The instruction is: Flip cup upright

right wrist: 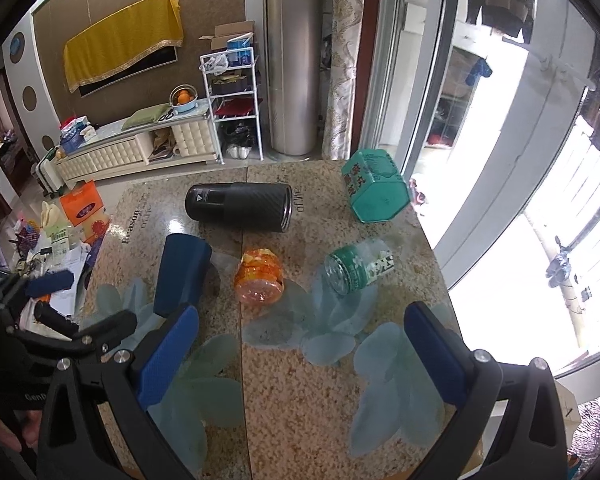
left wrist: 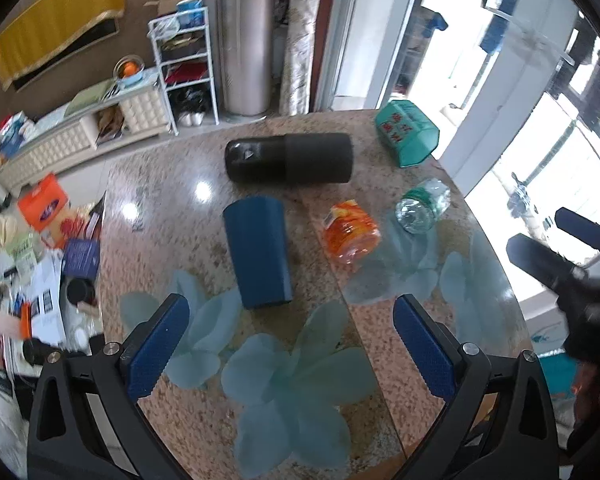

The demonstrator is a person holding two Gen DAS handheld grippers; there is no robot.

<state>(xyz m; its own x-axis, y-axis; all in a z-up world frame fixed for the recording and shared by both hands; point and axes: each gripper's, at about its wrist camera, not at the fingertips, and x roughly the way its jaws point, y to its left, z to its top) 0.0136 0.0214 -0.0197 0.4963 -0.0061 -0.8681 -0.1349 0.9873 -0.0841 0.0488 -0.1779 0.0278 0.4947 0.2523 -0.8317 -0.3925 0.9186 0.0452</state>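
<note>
Looking along the left gripper (left wrist: 290,316), jaws wide and empty, the blue cup (left wrist: 258,252) lies on its side on the table (left wrist: 160,208) just ahead.

The right gripper (right wrist: 300,332) is equally open and empty, the cup (right wrist: 182,274) lying left. It looks light, rigid, slippery; grasp across mid-body.

Dark blue cup (left wrist: 259,251) (right wrist: 182,275) lies on its side (tabletop, mid-left).

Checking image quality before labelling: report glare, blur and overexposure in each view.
Left wrist view: ceiling-light glare spots on the table beside the blue cup, motion blur at the left clutter, window blown out. Right wrist view: sharper, glare near the black tumbler, windows overexposed.
</note>
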